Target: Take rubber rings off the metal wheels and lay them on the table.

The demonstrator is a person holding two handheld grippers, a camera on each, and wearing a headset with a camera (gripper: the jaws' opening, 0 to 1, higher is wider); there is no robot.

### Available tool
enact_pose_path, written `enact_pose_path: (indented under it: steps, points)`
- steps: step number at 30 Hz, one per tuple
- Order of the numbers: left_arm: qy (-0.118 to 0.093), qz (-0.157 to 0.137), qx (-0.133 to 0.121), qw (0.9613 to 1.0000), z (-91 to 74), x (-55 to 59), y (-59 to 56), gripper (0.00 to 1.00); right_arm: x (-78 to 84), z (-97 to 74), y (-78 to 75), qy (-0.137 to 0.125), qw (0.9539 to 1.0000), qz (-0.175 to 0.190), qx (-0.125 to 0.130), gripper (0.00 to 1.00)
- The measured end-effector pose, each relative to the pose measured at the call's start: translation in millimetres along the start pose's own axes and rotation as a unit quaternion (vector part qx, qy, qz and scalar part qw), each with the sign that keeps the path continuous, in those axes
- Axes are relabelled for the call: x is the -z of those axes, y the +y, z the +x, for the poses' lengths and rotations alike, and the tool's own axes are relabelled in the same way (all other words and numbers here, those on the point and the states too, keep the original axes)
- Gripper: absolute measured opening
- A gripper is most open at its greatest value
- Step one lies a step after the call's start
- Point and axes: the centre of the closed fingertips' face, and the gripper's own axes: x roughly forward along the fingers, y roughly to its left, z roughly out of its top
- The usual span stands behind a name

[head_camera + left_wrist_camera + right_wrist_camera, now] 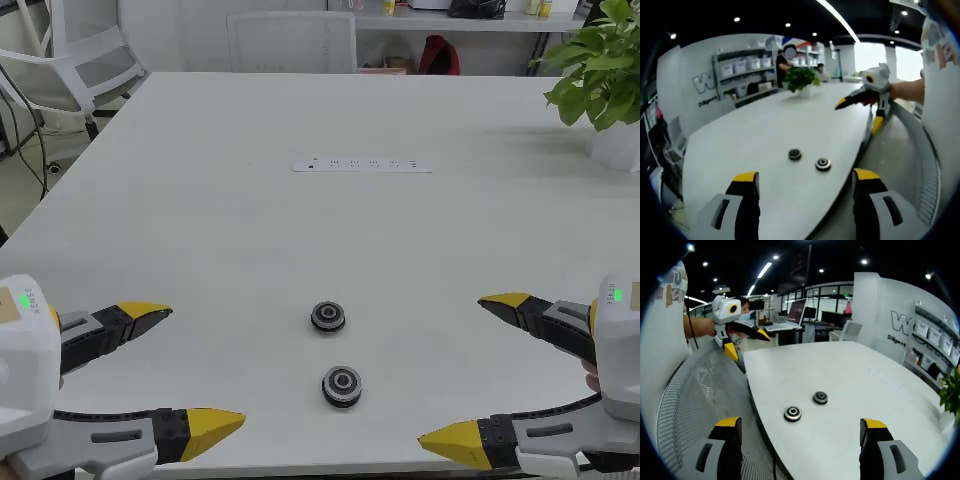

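Two small metal wheels with black rubber rings lie flat on the white table (200, 220) near its front edge. One wheel (328, 316) (795, 154) (820, 397) sits farther in; the other wheel (342, 385) (823, 164) (792, 413) is closer to the edge. My left gripper (200, 365) (805, 175) (751, 348) hovers open to the left of them, holding nothing. On the opposite side my right gripper (452, 368) (800, 422) (857, 118) is open too, its jaws wide apart and apart from both wheels.
A white power strip (362, 164) lies at the table's middle. A potted plant (598, 70) stands at the far right corner. Chairs (290, 40) line the far side and the far left. Bare tabletop surrounds the wheels.
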Motion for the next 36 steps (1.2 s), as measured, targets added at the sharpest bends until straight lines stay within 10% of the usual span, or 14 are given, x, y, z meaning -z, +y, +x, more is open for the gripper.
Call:
enact_pose_path:
  steps: [36]
  points:
    - [0.004, -0.001, -0.007, 1.0, 2.6, 4.1, 8.3, 0.79, 6.5, 3.3, -5.6, 0.008, 0.9999, 0.014, 0.002, 0.99]
